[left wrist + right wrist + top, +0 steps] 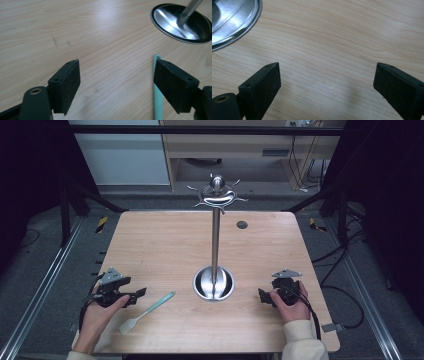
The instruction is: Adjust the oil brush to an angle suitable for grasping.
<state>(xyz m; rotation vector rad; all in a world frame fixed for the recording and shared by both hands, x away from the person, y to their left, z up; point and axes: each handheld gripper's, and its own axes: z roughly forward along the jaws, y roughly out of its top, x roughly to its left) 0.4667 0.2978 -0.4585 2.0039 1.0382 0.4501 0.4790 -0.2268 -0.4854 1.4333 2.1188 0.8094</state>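
A steel stand rises from a round base [214, 283] at the table's middle, its pole [216, 237] topped by a ring of hooks [216, 196]. A mint-green spatula [146, 312] lies flat on the wood, left of the base. My left gripper [136, 296] rests at the front left, open, jaws pointing right toward the spatula; the spatula handle [158, 92] lies just inside the right jaw, untouched. The stand's base [182, 22] shows beyond. My right gripper [264, 296] rests at the front right, open over bare wood, with the base's edge [234, 22] ahead.
The wooden table [165, 245] has a small dark grommet [242, 224] at the back right. Metal rails and cables run along the floor on both sides. A cabinet and desk stand beyond the far edge.
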